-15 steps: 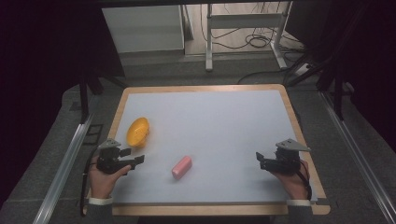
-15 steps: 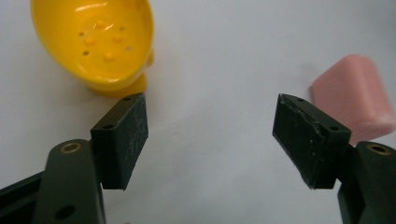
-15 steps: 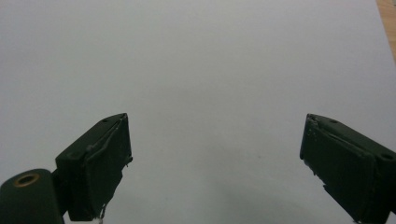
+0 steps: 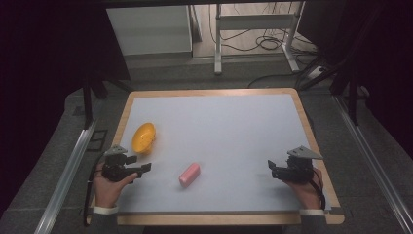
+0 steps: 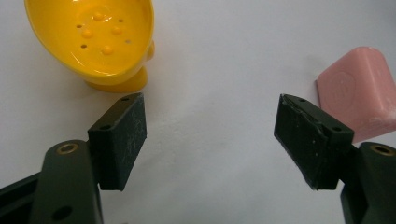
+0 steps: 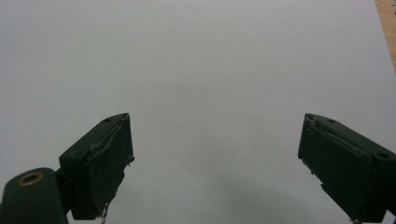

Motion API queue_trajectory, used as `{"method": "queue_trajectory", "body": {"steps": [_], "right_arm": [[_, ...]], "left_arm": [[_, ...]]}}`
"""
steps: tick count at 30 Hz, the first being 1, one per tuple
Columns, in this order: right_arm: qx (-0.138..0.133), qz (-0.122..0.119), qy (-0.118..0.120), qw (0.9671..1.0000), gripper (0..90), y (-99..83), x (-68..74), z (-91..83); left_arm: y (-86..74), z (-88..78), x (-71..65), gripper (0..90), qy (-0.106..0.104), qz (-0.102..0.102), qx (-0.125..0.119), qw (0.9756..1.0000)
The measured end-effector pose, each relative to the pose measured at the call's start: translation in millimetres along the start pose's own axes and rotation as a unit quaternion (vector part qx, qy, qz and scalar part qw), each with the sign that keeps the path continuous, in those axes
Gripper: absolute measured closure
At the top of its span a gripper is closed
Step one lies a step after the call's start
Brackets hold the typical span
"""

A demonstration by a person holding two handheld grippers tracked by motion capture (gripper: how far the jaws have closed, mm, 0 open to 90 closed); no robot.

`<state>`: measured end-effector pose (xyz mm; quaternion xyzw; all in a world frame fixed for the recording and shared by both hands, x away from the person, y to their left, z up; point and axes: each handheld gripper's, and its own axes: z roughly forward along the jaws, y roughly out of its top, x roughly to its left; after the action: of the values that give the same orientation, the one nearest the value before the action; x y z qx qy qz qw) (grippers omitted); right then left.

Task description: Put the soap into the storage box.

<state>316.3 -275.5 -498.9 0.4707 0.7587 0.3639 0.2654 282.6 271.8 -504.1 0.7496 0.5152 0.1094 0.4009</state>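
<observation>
Nothing much moving since the earlier frame; both hands holding position. Pink soap bar is lying on the bench, long axis running diagonally, far end pointing right. Yellow soap dish sitting to soap's far left. Left tongs gaping wide just left of soap, empty; right tongs wide, empty, well right of soap.

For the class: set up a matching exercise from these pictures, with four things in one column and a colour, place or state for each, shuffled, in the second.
Column one:
1. soap dish
2. soap bar
3. left gripper
4. right gripper

Column two:
A. pink, lying near the middle of the white table
B. open, by the table's right edge
C. yellow, with small holes
D. open, between dish and bar

Pairs: 1-C, 2-A, 3-D, 4-B
</observation>
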Motion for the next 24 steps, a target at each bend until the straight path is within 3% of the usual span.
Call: {"method": "queue_trajectory", "body": {"steps": [12, 24], "right_arm": [[0.002, 0.001, -0.002, 1.0000, 10.0, -1.0, 0.2, -0.5], [0.008, -0.004, 0.000, 1.0000, 10.0, -4.4, -0.2, 0.2]], "left_arm": [[1.1, -1.9, -1.5, 25.8, 0.006, 0.001, 0.000, 1.0000], [14.0, -5.3, -19.2, 26.4, 0.033, 0.018, 0.008, 0.9993]]}}
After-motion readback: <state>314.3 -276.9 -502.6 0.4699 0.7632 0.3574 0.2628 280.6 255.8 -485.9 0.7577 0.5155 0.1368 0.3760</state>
